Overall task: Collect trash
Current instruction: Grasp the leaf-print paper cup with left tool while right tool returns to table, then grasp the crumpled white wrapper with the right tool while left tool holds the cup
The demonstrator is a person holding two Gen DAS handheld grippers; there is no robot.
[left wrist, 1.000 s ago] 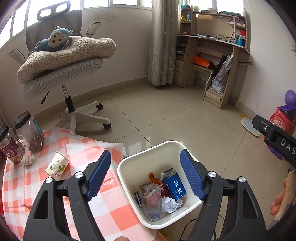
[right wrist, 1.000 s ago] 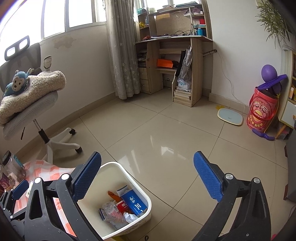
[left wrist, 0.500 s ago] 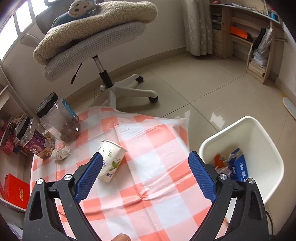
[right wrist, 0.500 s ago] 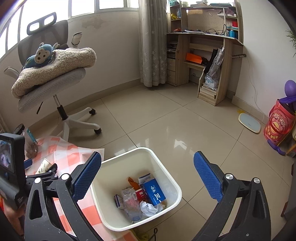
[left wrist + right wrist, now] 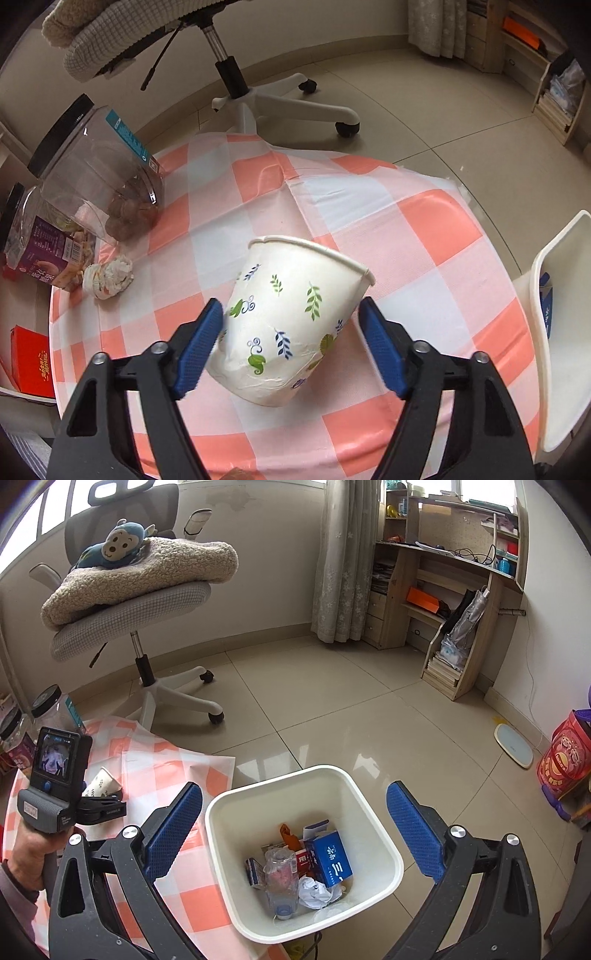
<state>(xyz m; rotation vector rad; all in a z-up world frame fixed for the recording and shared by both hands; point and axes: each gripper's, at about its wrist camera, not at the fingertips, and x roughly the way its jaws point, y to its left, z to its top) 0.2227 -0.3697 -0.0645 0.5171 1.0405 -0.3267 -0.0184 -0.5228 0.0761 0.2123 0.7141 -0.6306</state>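
A white paper cup (image 5: pixel 291 325) with a leaf print lies on its side on the checked tablecloth (image 5: pixel 424 229), mouth pointing away. My left gripper (image 5: pixel 290 343) is open, its blue pads on either side of the cup; I cannot tell if they touch it. A crumpled paper ball (image 5: pixel 110 275) lies at the left by the jars. The white bin (image 5: pixel 373 812) holds boxes, a bottle and crumpled paper. My right gripper (image 5: pixel 295 830) hangs open and empty above the bin. The cup (image 5: pixel 101 781) and left gripper also show in the right wrist view.
Two clear jars (image 5: pixel 96 181) stand at the table's far left. A red box (image 5: pixel 31 360) lies below the table edge. An office chair (image 5: pixel 140 602) with a blanket and plush monkey stands behind the table. A desk (image 5: pixel 454 590) is at the far wall.
My left gripper swung from above the bin to the table and came down around the paper cup. My right gripper moved left over the bin.
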